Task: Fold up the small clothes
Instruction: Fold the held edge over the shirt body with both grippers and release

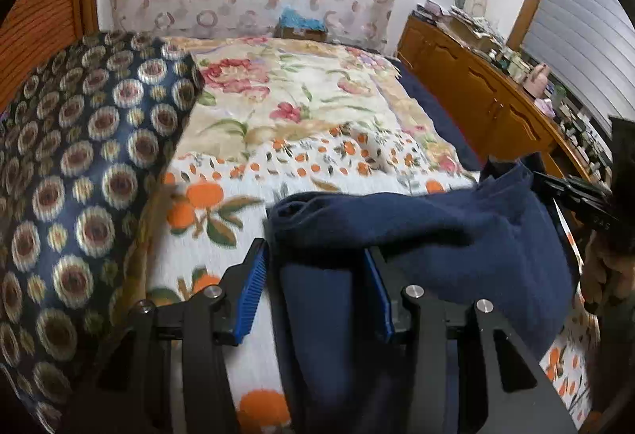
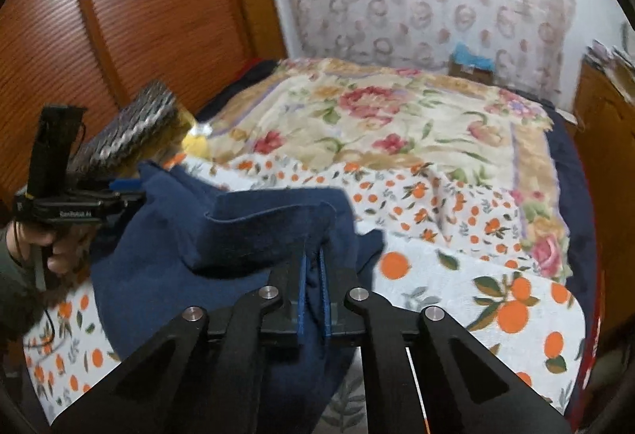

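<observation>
A navy blue garment (image 1: 456,235) (image 2: 198,243) hangs bunched just above the bed between the two grippers. In the left wrist view my left gripper (image 1: 315,251) has its jaws apart. A fold of the garment hangs between them and drapes over the right finger. The left pad (image 1: 254,287) stands clear of the cloth, with bedspread showing in the gap. My right gripper (image 2: 313,255) has its blue pads nearly together, pinching an edge of the garment. Each gripper also shows at the other view's edge: the right gripper (image 1: 571,192) and the left gripper (image 2: 127,196), held by a hand (image 2: 51,247).
The bed carries an orange-print bedspread (image 1: 222,235) and a floral blanket (image 1: 297,96) farther back. A dark circle-patterned pillow (image 1: 79,176) lies at the left. A cluttered wooden dresser (image 1: 476,96) runs along the right. Wooden wardrobe doors (image 2: 139,17) stand left, and a box (image 1: 301,25) stands at the far end.
</observation>
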{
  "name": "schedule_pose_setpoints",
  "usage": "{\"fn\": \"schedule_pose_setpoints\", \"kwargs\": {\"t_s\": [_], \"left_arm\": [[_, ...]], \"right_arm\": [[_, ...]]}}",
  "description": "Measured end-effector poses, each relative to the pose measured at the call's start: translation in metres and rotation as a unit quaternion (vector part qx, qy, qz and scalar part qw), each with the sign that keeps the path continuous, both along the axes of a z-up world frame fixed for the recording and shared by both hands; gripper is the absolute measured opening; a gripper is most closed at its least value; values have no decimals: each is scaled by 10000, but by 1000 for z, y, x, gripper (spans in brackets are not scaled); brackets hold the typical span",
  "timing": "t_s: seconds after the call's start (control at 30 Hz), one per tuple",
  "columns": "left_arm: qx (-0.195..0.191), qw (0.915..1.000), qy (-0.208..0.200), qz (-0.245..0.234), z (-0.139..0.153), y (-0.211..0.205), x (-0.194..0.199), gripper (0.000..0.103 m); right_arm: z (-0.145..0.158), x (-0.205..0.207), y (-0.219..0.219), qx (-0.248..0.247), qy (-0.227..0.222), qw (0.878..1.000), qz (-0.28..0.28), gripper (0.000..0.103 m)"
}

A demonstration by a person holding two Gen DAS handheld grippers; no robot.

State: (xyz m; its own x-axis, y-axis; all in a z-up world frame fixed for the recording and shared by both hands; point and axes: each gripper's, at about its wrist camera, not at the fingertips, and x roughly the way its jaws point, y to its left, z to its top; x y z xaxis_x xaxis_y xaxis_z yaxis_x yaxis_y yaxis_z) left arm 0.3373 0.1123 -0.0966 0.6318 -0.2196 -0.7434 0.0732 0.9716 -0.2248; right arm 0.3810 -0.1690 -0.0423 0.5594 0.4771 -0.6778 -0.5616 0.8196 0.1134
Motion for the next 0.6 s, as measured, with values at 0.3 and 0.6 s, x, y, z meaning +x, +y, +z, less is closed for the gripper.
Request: {"fn": "schedule_pose_setpoints", "kwargs": {"t_s": [0.3,0.6], "left_arm": [[408,9988,-118,241,1,2,9,46],[321,9993,180,94,-13,3,10,46]], "right_arm": [[1,3,-7,-235,119,9981,-563,5],[-11,1,1,-245,423,9978,-445,45]]}}
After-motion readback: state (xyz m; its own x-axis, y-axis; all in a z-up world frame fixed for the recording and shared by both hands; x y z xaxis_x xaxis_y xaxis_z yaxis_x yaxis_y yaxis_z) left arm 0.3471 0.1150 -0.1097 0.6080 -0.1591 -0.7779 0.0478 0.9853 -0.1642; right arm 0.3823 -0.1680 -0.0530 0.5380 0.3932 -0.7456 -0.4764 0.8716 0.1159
